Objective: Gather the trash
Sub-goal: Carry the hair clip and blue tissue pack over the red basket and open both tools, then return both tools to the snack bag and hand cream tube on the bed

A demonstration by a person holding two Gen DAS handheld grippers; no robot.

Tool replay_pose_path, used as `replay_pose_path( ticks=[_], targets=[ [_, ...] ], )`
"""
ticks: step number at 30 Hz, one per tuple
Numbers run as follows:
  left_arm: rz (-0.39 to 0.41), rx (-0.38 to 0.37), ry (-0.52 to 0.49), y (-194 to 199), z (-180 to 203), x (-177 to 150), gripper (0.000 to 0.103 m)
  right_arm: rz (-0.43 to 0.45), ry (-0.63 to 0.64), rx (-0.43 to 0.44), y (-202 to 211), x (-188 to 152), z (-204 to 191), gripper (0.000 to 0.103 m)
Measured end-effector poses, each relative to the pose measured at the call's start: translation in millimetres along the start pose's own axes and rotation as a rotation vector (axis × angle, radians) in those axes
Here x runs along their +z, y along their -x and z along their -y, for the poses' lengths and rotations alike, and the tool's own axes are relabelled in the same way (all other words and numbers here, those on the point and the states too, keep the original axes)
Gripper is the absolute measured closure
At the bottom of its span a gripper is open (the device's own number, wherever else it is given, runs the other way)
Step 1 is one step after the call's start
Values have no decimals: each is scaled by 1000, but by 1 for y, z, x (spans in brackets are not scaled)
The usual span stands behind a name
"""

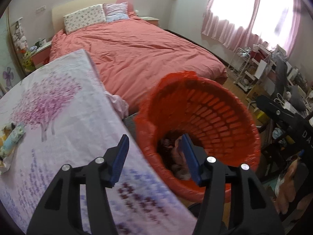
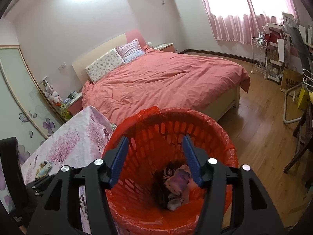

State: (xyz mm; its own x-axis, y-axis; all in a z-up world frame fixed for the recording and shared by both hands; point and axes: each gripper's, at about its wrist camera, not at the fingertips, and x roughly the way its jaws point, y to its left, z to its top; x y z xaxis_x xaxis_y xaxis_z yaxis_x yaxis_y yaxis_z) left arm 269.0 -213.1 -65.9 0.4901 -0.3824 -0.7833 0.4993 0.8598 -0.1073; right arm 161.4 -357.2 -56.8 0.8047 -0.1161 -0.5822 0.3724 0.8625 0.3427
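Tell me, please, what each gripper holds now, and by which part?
Nothing is held. The left gripper and right gripper both stand open and empty over the red bin.

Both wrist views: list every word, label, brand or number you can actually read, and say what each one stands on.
"DA": white letters on the black right gripper at the frame edge, cut off.
"MU": dark letters on the brown cardboard box by the white rack, the rest hidden.
Wrappers in the red bin and on the table: print too blurred to read.
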Motion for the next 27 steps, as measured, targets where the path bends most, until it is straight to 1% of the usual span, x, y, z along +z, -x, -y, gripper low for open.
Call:
replay_pose_path(
  ticks=[3,6,10,19,27],
  targets=[
    [15,53,-8,7,-13,-4,43,-9,17,-5,-1,-1,-3,45],
    [29,107,-18,17,-29,-11,42,-13,44,-6,-1,-1,-11,45],
    [39,169,-5,29,-57,-19,41,-16,90,-1,1,-5,-28,45],
    [51,270,100,55,-133,-37,41,-37,190,25,1,-16,-67,45],
    [61,384,223,83,-209,-53,41,-79,260,62,-6,-32,-100,45]
  ],
)
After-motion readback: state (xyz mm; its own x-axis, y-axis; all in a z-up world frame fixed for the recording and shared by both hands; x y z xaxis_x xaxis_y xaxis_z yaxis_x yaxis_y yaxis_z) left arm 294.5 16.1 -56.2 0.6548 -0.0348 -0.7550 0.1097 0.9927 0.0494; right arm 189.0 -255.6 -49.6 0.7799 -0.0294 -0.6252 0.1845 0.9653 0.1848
